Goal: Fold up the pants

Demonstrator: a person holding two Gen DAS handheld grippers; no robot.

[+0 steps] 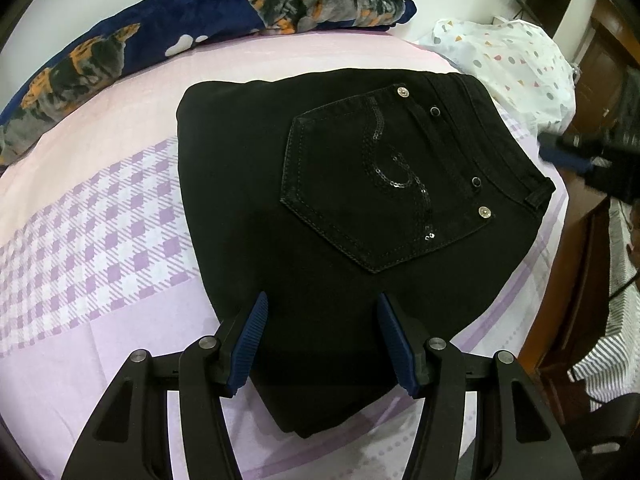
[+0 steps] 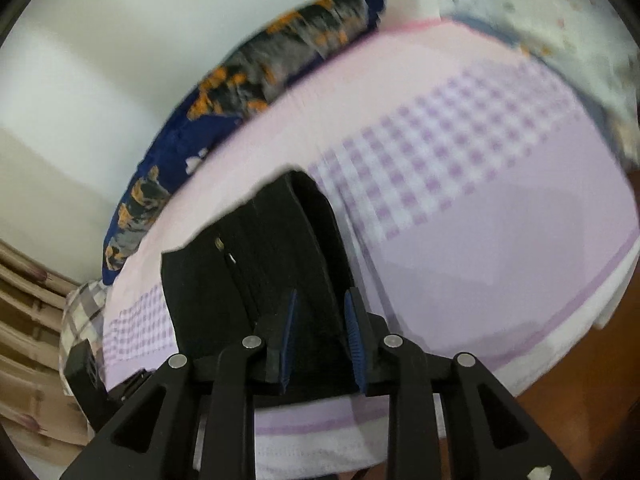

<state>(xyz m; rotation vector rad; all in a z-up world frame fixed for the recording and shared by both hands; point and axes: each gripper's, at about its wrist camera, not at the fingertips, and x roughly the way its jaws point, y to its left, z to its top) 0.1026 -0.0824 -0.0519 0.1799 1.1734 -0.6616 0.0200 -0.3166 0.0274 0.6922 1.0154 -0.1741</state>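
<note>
The bed [image 1: 120, 208] fills both views, covered by a pink and lilac sheet with a band of purple checks. A long navy pillow [image 1: 200, 24] printed with orange and grey animals lies along its far edge against the pale wall, and a white bundle with small coloured shapes [image 1: 516, 64] sits at the far right corner. Dark wooden furniture [image 1: 576, 272] stands beyond the bed's right side.

The black pants [image 1: 320, 208] lie folded into a compact stack on the sheet, back pocket [image 1: 376, 188] uppermost, its sequin swirl and metal rivets showing, with the waistband toward the right edge of the bed. In the right wrist view the same stack appears edge-on, its layers and a zip visible.

The left gripper [image 1: 322, 304] is tilted steeply down over the near end of the stack. Its blue ribbed pads [image 1: 248, 344] stand wide apart with only bare cloth seen between them, gripping nothing; whether the tips touch the fabric I cannot tell.

The right gripper [image 2: 320, 300] also points steeply down, at the near edge of the pants [image 2: 248, 264]. Its pads [image 2: 354, 332] stand a narrow gap apart; dark fabric shows in the gap, but the pads do not press on it. This view is motion-blurred.
</note>
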